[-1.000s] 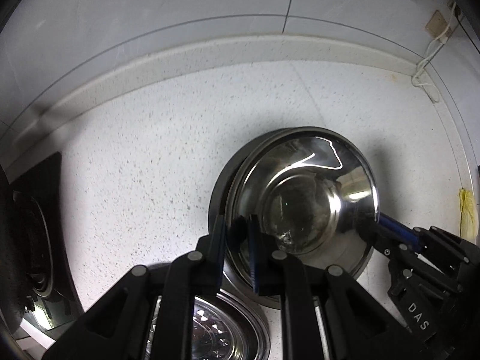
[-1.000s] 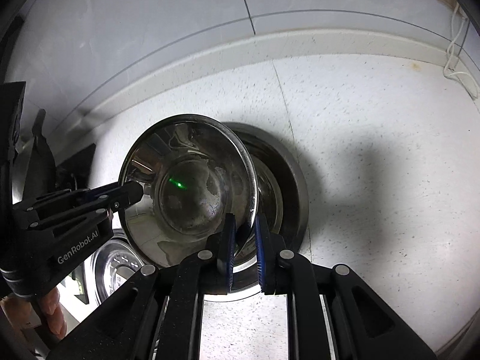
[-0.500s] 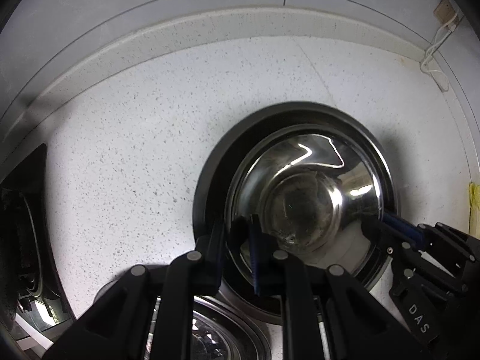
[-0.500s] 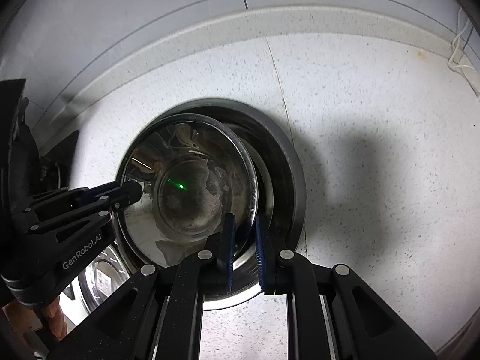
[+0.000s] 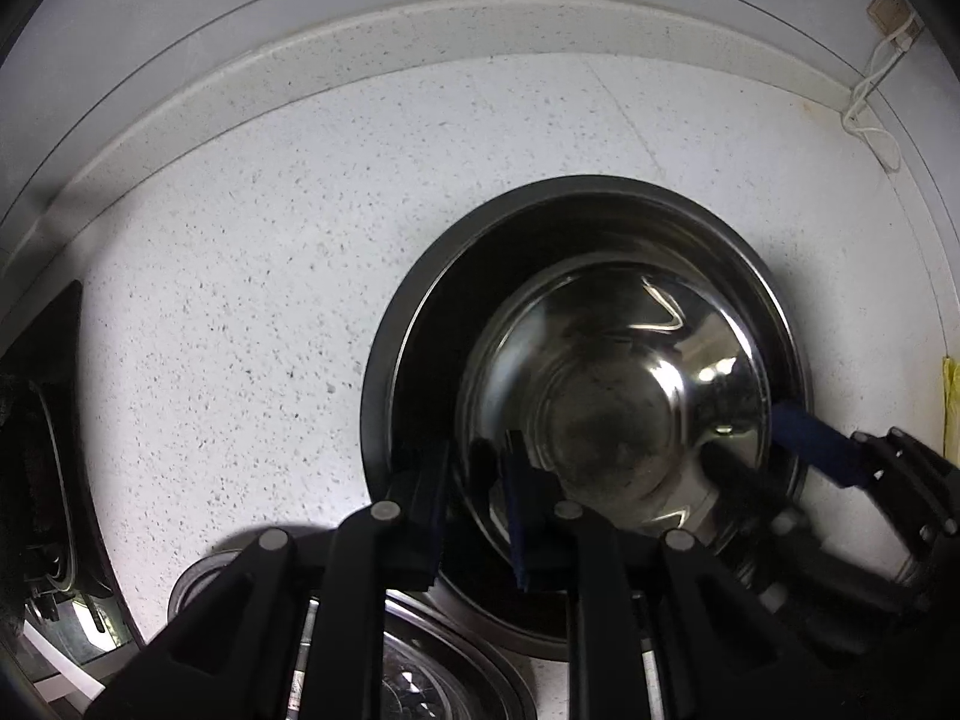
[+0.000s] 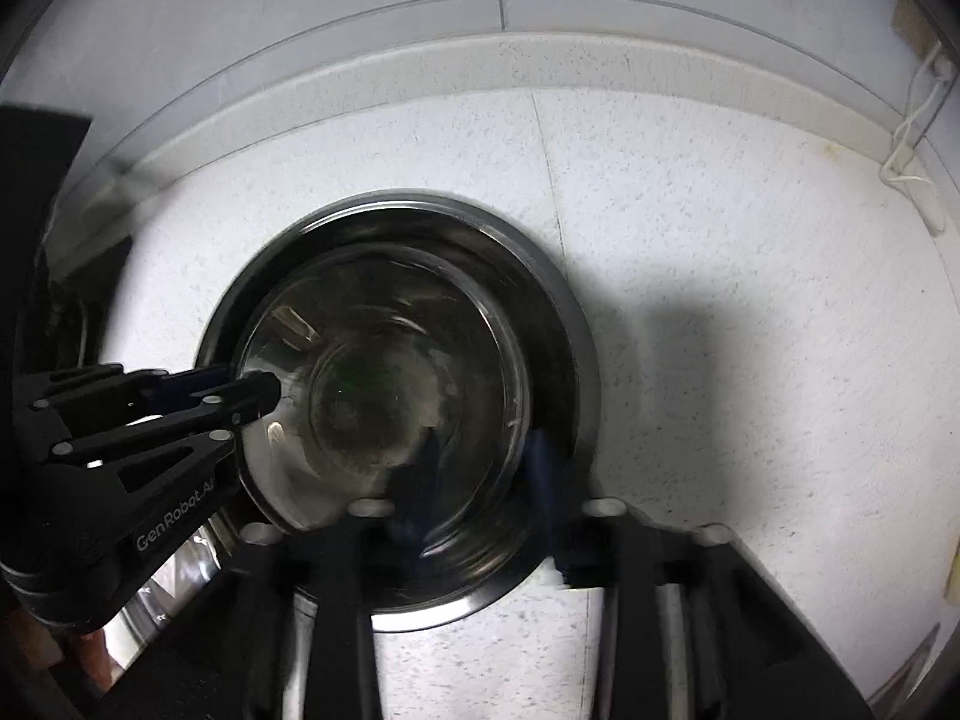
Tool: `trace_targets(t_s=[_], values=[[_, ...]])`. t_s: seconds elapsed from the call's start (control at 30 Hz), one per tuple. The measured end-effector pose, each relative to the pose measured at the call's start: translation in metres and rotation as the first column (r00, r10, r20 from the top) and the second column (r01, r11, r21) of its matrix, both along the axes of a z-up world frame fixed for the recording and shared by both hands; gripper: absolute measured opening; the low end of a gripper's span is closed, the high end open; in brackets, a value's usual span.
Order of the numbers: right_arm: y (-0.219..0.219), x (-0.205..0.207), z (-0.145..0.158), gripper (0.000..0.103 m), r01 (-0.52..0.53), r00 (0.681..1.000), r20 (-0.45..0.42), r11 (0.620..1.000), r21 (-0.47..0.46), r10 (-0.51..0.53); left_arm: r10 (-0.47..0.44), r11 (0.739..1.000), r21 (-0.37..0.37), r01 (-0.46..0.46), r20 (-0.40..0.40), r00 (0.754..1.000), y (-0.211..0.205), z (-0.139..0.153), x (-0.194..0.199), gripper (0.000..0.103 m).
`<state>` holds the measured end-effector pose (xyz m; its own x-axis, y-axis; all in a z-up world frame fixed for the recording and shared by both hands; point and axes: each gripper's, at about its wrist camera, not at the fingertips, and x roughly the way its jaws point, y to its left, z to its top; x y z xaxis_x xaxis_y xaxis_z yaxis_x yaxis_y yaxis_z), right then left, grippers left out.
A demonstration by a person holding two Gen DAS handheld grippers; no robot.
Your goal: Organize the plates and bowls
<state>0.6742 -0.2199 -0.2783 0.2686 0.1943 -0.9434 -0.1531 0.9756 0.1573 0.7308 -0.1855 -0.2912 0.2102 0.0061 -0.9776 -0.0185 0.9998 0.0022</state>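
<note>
A small shiny steel bowl (image 5: 618, 408) sits inside a larger dark steel bowl (image 5: 420, 312) on the white speckled counter. It also shows in the right wrist view as the small bowl (image 6: 384, 384) within the large bowl (image 6: 564, 324). My left gripper (image 5: 477, 498) has its jaws apart, one on each side of the small bowl's near rim. My right gripper (image 6: 486, 480) is blurred, with its jaws spread wide astride the small bowl's rim on the opposite side.
Another steel dish (image 5: 420, 684) lies at the lower left beside the large bowl. A black stove (image 5: 36, 450) is at the left edge. A raised backsplash ledge (image 5: 360, 42) and a white cable (image 5: 870, 114) run along the back wall.
Both grippers lowered the small bowl from above down into the large bowl. Both sets of jaws have then opened off its rim, the right ones widest.
</note>
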Motion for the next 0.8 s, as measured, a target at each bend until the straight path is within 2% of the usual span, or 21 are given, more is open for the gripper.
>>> trace_targets(t_s=[0.03, 0.1, 0.27, 0.4, 0.53, 0.63, 0.73, 0.8], values=[[0.002, -0.001, 0.001, 0.039, -0.002, 1.0, 0.008, 1.0, -0.017, 0.002, -0.007, 1.0, 0.029, 0.007, 0.004, 1.0, -0.003, 0.0, -0.001, 0.018], [0.007, -0.001, -0.001, 0.041, -0.014, 1.0, 0.007, 0.999, -0.031, 0.014, -0.008, 0.999, 0.038, 0.007, 0.006, 1.0, -0.005, -0.001, -0.001, 0.018], [-0.003, -0.002, 0.011, 0.043, 0.015, 1.0, 0.018, 1.0, 0.007, -0.015, 0.038, 0.999, 0.014, -0.038, 0.003, 0.999, 0.0, 0.006, -0.004, 0.018], [-0.02, -0.01, 0.034, 0.048, 0.036, 0.997, 0.064, 0.999, 0.039, -0.039, 0.06, 0.998, -0.026, -0.059, 0.029, 0.998, 0.012, 0.027, -0.014, 0.018], [-0.044, -0.015, 0.051, 0.059, 0.073, 0.991, 0.106, 0.997, 0.039, -0.077, 0.104, 0.993, -0.066, -0.101, 0.052, 0.993, 0.034, 0.044, -0.023, 0.018], [-0.061, -0.012, 0.045, 0.059, 0.119, 0.988, 0.093, 0.993, 0.02, -0.12, 0.172, 0.982, -0.089, -0.169, 0.024, 0.985, 0.058, 0.038, -0.026, 0.018], [-0.073, -0.009, 0.032, 0.059, 0.157, 0.986, 0.05, 0.987, 0.041, -0.159, 0.244, 0.959, -0.141, -0.248, -0.046, 0.969, 0.077, 0.021, -0.025, 0.018], [-0.077, -0.007, 0.024, 0.059, 0.174, 0.984, 0.017, 0.982, 0.067, -0.176, 0.257, 0.951, -0.161, -0.266, -0.076, 0.964, 0.081, 0.014, -0.024, 0.018]])
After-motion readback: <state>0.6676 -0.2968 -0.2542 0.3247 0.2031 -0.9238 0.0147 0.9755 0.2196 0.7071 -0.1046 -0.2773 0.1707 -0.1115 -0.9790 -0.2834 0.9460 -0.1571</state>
